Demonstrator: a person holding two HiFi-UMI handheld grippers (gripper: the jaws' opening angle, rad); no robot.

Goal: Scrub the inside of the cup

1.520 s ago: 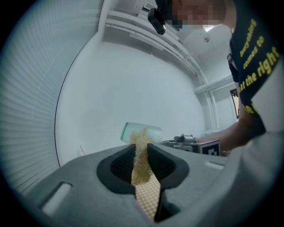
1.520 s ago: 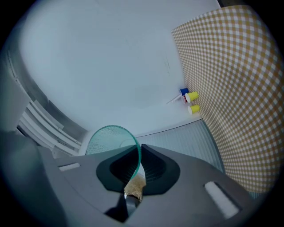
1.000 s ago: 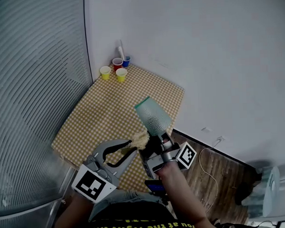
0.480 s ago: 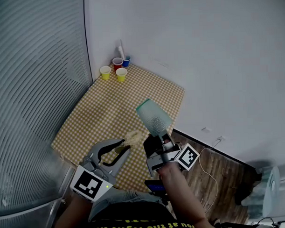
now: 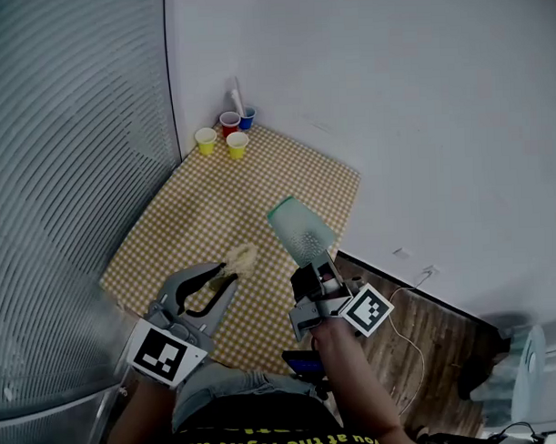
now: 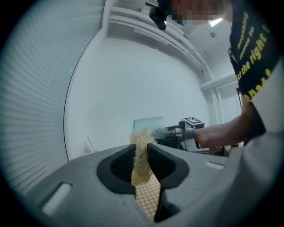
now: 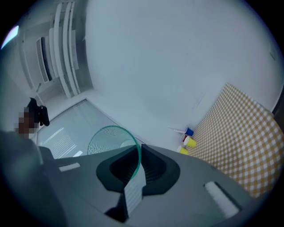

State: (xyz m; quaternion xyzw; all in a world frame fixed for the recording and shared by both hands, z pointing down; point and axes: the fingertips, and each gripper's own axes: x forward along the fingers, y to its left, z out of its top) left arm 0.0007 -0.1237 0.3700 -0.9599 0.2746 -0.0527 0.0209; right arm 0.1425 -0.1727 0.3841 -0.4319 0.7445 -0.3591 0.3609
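At your far left stands the ribbed panel [image 5: 67,178], with the table [image 5: 161,257] and its yellow checked cloth just beside it. Your left gripper [image 5: 227,277] hangs over the near part of that cloth and points level towards the far side. In the left gripper view its jaws stand only a little apart, pressed on the scrubber [image 6: 142,155] — a pale, fibrous tuft whose frayed end sticks out past the fingertips. From the head view the scrubber sits to the left of the cup [image 5: 301,229], near it but not touching.

Far back, in the table's corner by the wall, four small cups stand close together: one yellow cup [image 5: 205,140], a red cup [image 5: 230,123], a blue cup [image 5: 247,117] with a white stick in it, and a second yellow cup [image 5: 237,145].

Further right, the cup is a clear, green-tinted one with a dimpled wall, held tilted in the air above the near right edge of the table. Your right gripper [image 5: 310,279] has it — in the right gripper view the jaws are almost together, and the cup's thin wall runs between the pads. To the right of that hand lies the wooden floor [image 5: 401,349], with a thin cable [image 5: 410,298] on it.
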